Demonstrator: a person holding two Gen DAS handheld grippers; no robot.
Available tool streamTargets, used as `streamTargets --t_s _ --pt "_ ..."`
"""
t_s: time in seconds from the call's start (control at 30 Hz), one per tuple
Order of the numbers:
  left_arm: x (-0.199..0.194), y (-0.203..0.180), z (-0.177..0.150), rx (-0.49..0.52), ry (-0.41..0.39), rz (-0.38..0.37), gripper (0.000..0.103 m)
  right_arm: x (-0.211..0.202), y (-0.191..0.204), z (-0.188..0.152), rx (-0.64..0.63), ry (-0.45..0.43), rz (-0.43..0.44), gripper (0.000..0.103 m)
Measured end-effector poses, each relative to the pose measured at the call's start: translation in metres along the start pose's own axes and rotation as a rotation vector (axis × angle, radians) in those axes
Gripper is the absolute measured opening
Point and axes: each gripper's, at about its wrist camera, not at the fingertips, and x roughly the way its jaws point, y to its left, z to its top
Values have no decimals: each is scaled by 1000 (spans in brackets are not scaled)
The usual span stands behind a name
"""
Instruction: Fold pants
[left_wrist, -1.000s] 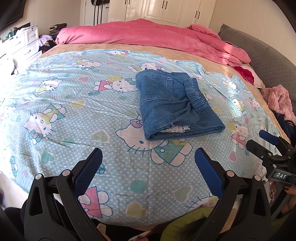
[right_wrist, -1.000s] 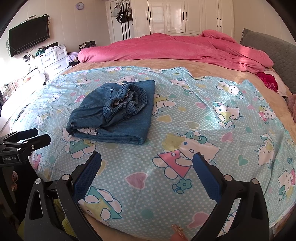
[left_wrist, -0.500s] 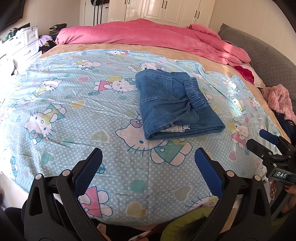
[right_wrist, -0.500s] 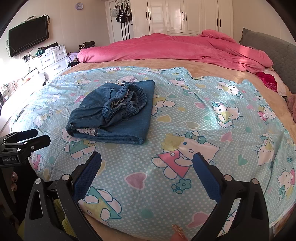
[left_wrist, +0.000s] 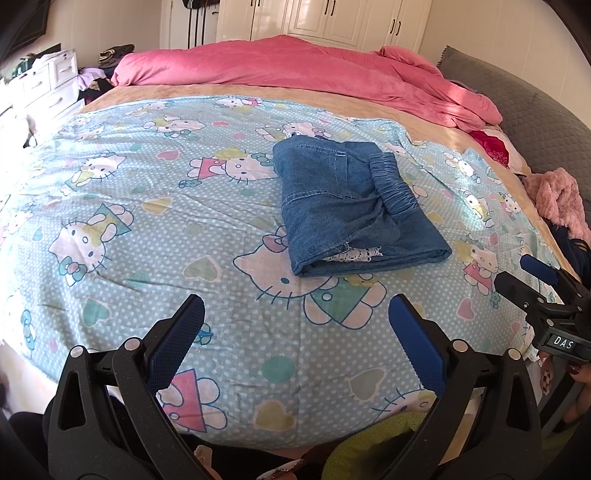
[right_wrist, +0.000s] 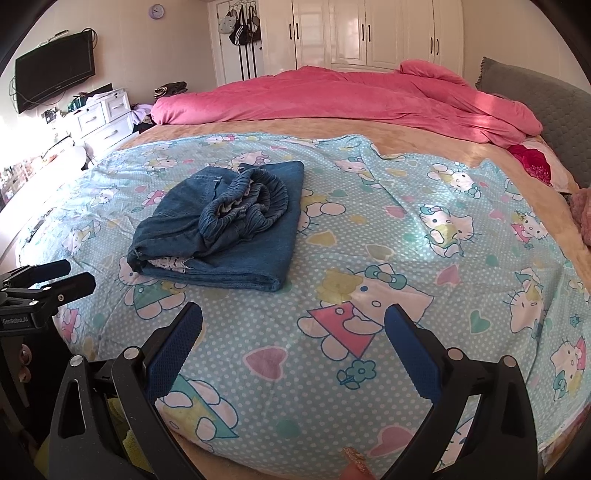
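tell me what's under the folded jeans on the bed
The folded jeans lie on the Hello Kitty sheet, whose print runs out from beneath them on all sides. A bit of white lace peeks from between the denim layers. What is directly beneath them is covered.

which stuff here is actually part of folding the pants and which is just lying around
Part of the job:
- denim pants, folded into a bundle
- cartoon-print sheet under them
- left gripper, fingers apart, empty
- right gripper, fingers apart, empty

Just lying about:
- pink duvet
- white dresser
- wall TV
- fuzzy pink garment
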Motion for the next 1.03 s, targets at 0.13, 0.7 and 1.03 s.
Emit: streamTargets --t_s 0.13,0.7,1.03 --pt "0 1 0 0 1 -4 94 2 -1 0 4 7 -12 99" --pt "9 28 16 -11 22 -17 94 32 -35 4 59 46 -84 98" --pt "82 184 89 -179 129 296 94 73 -254 51 321 107 -500 99"
